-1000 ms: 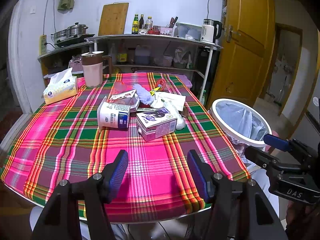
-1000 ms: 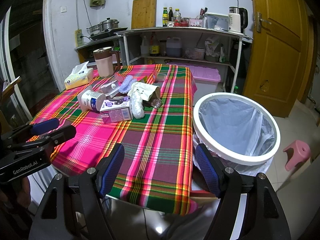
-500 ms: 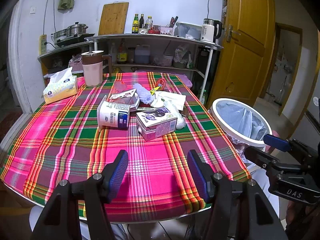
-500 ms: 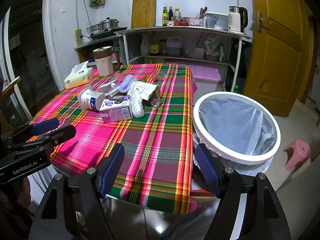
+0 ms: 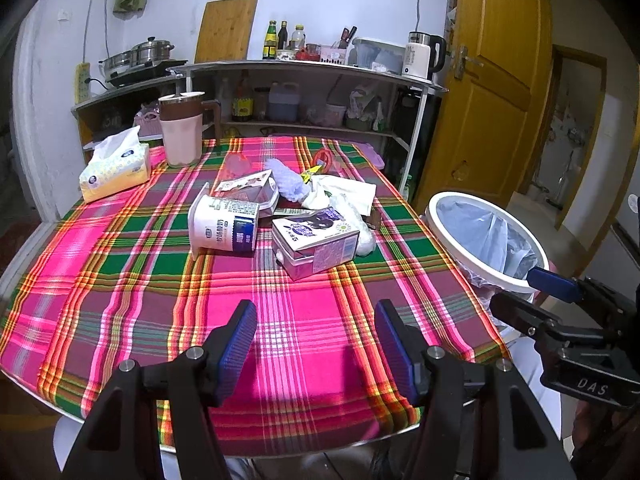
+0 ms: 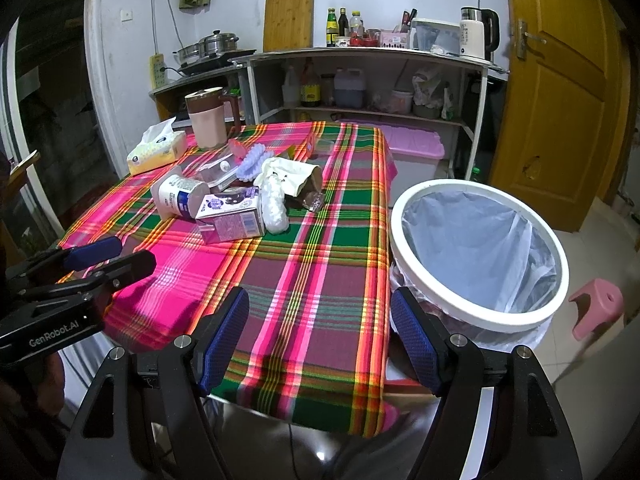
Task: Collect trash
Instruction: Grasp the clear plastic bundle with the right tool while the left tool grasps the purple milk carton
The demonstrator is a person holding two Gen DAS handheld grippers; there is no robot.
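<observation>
Woven plaid tablecloth [image 5: 120, 280], matt. Printed cardboard milk carton [image 5: 316, 242], slightly glossy. Thin translucent plastic bin liner [image 6: 472, 256] inside smooth white plastic rim [image 6: 480, 316]. Varnished wooden door [image 6: 560, 80]. Textured blue gripper pads [image 5: 236, 344].

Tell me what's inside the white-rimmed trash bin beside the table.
The trash bin holds a pale plastic liner bag; no trash shows on the liner. The near rim hides part of its inside, so that part cannot be checked.

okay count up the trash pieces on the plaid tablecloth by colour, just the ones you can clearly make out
White: 3, yogurt cup, paper bag, foam roll
Purple: 2, milk carton, ruffled wrapper
Clear: 1, plastic box
Total: 6; smaller scraps behind are too jumbled to count.
</observation>
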